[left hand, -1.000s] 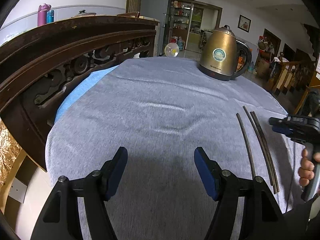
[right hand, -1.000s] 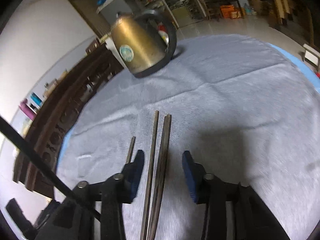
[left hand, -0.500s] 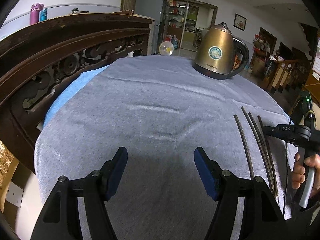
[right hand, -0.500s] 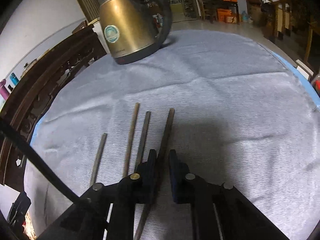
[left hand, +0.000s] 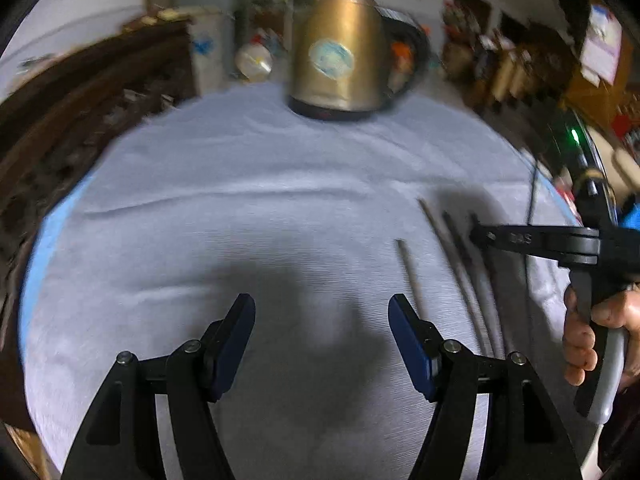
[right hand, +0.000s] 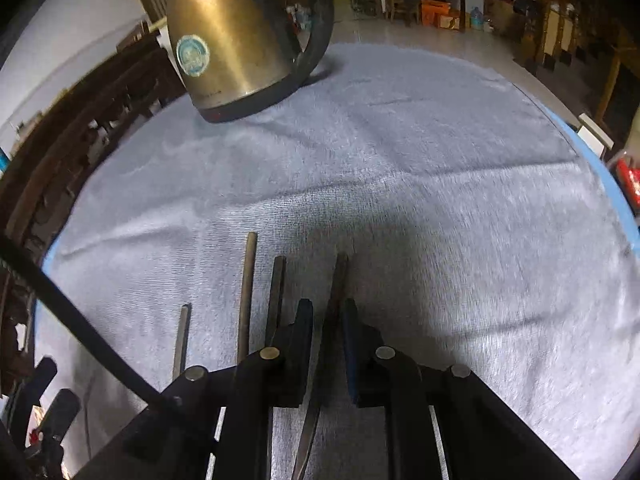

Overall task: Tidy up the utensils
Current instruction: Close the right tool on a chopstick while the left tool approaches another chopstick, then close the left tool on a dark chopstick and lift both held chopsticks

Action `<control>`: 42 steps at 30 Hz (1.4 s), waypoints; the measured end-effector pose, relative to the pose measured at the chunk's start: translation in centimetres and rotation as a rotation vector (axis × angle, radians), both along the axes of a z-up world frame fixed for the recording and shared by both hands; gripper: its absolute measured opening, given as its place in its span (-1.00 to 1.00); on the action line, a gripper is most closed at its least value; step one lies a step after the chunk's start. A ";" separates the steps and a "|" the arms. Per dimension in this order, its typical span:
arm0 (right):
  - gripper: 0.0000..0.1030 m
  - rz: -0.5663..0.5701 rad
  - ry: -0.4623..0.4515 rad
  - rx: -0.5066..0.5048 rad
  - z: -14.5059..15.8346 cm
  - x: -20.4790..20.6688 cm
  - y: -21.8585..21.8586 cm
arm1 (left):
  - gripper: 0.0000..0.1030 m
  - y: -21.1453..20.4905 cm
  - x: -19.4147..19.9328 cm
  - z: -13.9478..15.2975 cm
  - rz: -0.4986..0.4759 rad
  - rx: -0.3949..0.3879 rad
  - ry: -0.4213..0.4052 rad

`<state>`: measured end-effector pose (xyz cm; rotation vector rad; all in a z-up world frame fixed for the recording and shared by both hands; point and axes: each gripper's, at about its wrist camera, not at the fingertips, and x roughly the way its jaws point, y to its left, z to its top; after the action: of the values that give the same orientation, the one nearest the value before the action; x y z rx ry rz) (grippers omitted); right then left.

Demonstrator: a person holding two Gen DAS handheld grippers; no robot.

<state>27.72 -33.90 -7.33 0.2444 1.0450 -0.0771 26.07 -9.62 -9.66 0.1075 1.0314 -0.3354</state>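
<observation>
Several dark chopsticks lie side by side on the grey cloth (right hand: 420, 168). In the right wrist view my right gripper (right hand: 328, 312) has the rightmost chopstick (right hand: 339, 276) between its narrow jaws, which are opening slightly. Three others, one of them a short-looking chopstick (right hand: 182, 336), lie just to its left. In the left wrist view my left gripper (left hand: 322, 320) hovers open over bare cloth with nothing in it. The chopsticks (left hand: 410, 272) lie to its right, where the right gripper (left hand: 480, 234) reaches in, held by a hand (left hand: 592, 332).
A brass-coloured kettle (left hand: 340, 52) (right hand: 228, 40) stands on the far part of the round table. Dark carved wooden furniture (left hand: 80, 92) runs along the table's left side. A blue underlay shows at the table's rim (right hand: 616, 184). Cluttered room beyond.
My right gripper closed around the rightmost chopstick and drew it to the right, away from the others. My left gripper swung right, open all the while; the kettle now sits centred.
</observation>
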 end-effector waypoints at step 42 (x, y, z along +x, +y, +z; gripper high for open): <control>-0.86 0.041 -0.165 0.110 9.9 -11.3 -8.2 | -0.90 -0.1 -3.0 13.9 -0.027 -0.018 -0.038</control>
<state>16.43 -42.11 2.59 0.3235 0.8907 0.0367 23.08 -9.70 4.23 0.1119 0.9895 -0.3659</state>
